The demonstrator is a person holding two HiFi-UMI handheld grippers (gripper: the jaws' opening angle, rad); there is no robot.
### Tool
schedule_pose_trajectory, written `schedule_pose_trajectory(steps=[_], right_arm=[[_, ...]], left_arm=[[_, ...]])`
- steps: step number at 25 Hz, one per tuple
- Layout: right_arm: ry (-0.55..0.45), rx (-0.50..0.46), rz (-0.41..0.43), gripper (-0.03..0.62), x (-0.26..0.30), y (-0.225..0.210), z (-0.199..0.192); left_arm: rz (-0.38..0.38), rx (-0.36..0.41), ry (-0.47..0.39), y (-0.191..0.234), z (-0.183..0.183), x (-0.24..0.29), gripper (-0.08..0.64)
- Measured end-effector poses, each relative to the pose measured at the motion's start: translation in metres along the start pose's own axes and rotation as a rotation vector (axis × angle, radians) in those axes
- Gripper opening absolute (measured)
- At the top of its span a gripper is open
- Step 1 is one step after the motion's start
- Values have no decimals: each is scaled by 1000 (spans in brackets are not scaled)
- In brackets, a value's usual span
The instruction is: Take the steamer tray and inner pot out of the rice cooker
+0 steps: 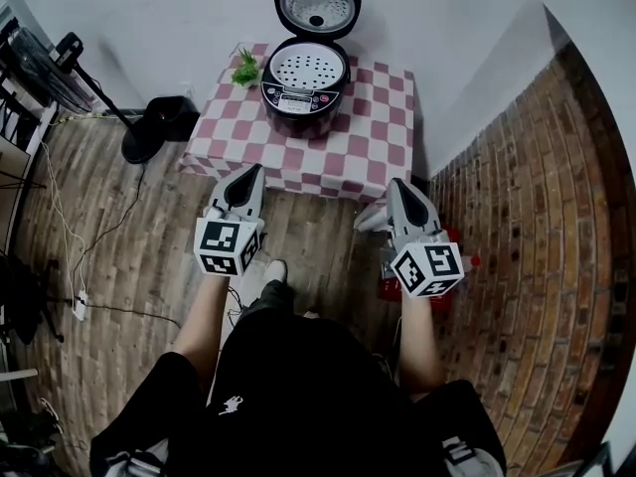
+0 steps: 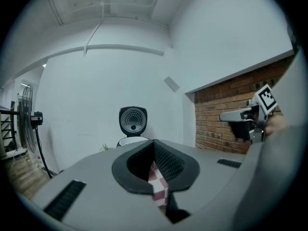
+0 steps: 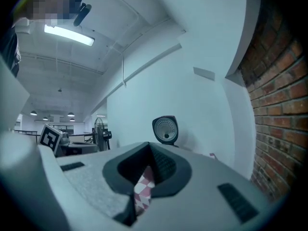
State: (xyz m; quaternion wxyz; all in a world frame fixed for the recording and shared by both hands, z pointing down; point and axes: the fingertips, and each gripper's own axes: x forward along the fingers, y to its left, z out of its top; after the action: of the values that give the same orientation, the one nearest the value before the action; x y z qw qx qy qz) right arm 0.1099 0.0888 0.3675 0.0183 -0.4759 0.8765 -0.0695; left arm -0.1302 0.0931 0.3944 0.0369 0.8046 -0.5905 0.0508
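Both sets of jaws are closed with nothing held. The left gripper, grey and pointed, with a black-and-white marker cube at its back, has its two ribbed black pads pressed together in its own view. The right gripper, of the same build, shows its pads meeting in the same way. Both point ahead toward a small table, short of its near edge, and are well apart from each other.

At far left, a black floor fan with a round base stands on the wooden plank floor. The small table, draped in a red-and-white checked cloth, sits against a white wall. On its back left corner is a small green plant. Just beside the plant stands a dark maroon, round rice cooker, its hinged lid raised upright. A white, round steamer tray with many holes sits in the cooker's mouth. The inner pot cannot be seen beneath the tray. At right runs a red brick wall.
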Motion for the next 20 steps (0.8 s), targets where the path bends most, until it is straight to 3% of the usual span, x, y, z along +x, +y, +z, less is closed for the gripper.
schedule_pose_trajectory(steps=[20], right_arm=[[41,-21,-91,2,119,-5,9]], left_arm=[[-118,-19,-2,84,16,110,2]])
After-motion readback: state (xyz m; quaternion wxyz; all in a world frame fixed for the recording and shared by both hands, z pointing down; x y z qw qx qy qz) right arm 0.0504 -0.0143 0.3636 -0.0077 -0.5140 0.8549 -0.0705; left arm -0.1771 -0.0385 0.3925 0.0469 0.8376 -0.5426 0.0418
